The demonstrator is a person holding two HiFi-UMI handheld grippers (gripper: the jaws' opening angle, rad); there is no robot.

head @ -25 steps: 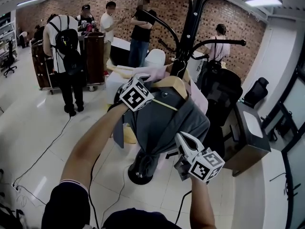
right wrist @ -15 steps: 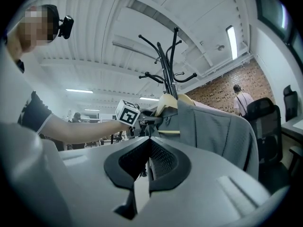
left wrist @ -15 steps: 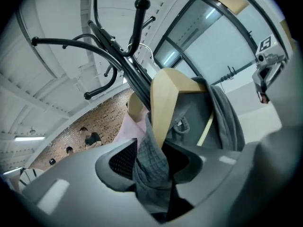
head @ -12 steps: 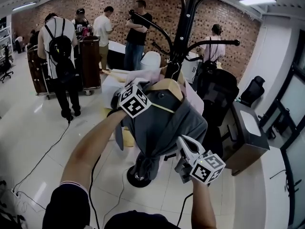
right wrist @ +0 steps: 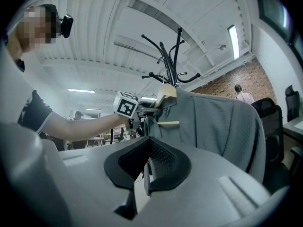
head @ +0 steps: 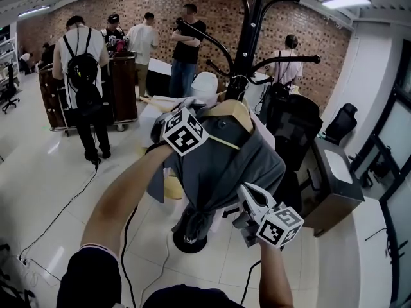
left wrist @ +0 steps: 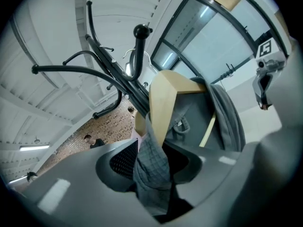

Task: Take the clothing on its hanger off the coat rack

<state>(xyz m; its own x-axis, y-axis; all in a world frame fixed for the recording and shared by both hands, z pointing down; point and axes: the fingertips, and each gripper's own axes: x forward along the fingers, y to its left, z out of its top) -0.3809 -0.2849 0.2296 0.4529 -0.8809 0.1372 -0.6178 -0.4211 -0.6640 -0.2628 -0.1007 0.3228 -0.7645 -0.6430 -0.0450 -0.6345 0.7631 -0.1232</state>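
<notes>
A grey garment point(head: 218, 165) hangs on a wooden hanger point(head: 232, 112) at the black coat rack point(head: 255, 31). The hanger's wire hook point(head: 237, 81) sits by the pole. My left gripper point(head: 196, 111) holds the hanger's left shoulder. Its jaws have just been closing, and in the left gripper view grey checked fabric point(left wrist: 151, 169) and the wooden hanger end point(left wrist: 163, 103) sit pinched between them. My right gripper point(head: 249, 192) hovers beside the garment's lower right side. In the right gripper view it point(right wrist: 147, 171) is shut on nothing, with the garment point(right wrist: 213, 122) ahead.
The rack's round base point(head: 186, 239) stands on the tiled floor, with cables point(head: 64, 197) trailing left. Several people stand by a wooden cart point(head: 122, 82) at the back left. A black office chair point(head: 295, 127) and a grey cabinet point(head: 337, 185) are on the right.
My left gripper has shut on the hanger's shoulder and risen a little with it, rolling slightly. The right gripper has stayed where it was.
</notes>
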